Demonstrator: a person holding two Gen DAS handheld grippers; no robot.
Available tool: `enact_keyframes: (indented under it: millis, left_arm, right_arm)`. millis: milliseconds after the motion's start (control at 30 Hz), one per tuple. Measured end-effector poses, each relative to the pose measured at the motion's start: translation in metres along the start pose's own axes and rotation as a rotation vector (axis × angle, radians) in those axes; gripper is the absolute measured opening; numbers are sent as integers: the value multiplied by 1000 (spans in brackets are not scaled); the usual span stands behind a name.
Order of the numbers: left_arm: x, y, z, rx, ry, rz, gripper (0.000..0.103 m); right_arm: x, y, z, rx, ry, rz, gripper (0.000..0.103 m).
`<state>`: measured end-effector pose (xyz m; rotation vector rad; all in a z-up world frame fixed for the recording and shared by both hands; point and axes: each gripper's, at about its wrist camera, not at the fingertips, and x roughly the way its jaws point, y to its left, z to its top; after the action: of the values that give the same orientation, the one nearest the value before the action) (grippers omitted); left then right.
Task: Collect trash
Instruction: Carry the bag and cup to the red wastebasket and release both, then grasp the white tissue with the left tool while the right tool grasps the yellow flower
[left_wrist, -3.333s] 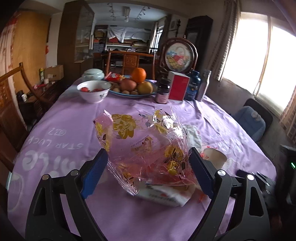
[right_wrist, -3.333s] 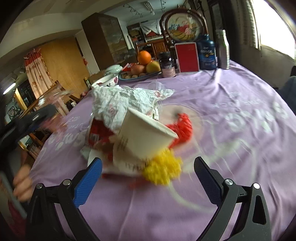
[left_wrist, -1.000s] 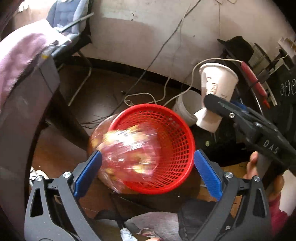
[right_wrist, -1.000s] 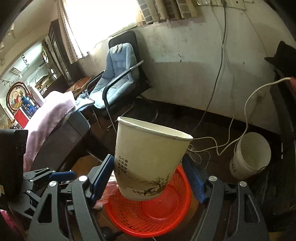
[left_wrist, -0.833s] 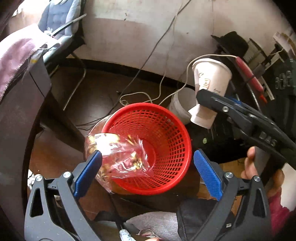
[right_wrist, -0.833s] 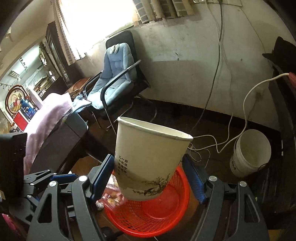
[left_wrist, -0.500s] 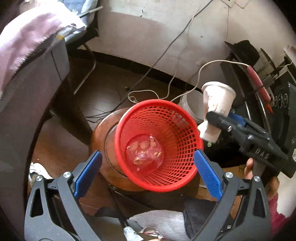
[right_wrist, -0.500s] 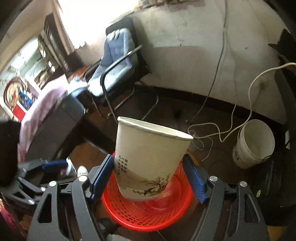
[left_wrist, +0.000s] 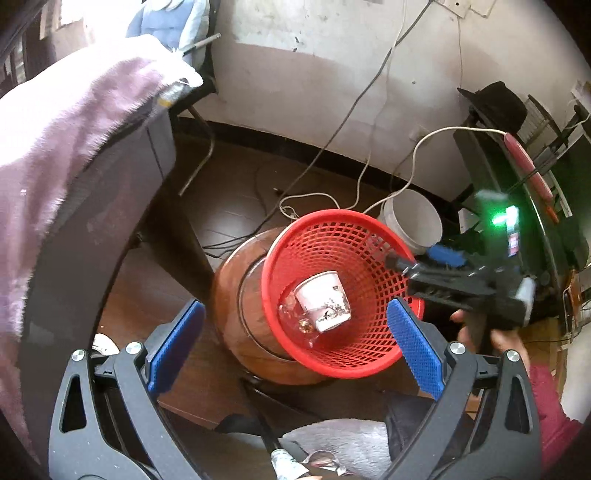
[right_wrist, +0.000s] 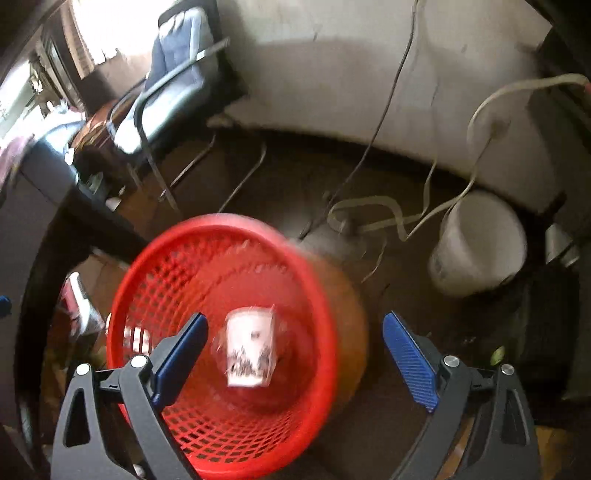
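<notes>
A red mesh trash basket stands on a round wooden stool on the floor. A white paper cup lies on its side at the basket's bottom, on the crumpled clear wrapper. My left gripper is open and empty above the basket's near rim. My right gripper is open and empty above the basket, with the cup below it. The right gripper also shows in the left wrist view, over the basket's right rim.
A white bucket stands on the floor behind the basket, with cables around it. The table with its purple cloth is on the left. A blue-cushioned chair stands by the wall. Dark equipment is on the right.
The wrapper dropped from my left gripper into the basket. My right gripper opened and the paper cup fell into the basket on top of the wrapper.
</notes>
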<state>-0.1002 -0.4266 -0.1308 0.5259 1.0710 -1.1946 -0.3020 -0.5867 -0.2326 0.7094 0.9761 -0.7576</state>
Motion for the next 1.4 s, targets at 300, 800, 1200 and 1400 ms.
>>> enact_keyframes:
  millis: [300,800,1200,1400]
  left_arm:
    - [-54,28,-6,-74,-92,43,95]
    - [-148,101,-42,-315,-270,83,96]
    - [-214,142,-74,-389,-409,167,96]
    - [-265,194,-113,-528,-469,321,96]
  right_arm:
    - [33,47,-26,-58,118,137,92]
    - [50,109,-33,-162,182,197,93]
    - [-20,71,-9,-97,39,62,95]
    - [-95,115,8,-192,-187,63,95]
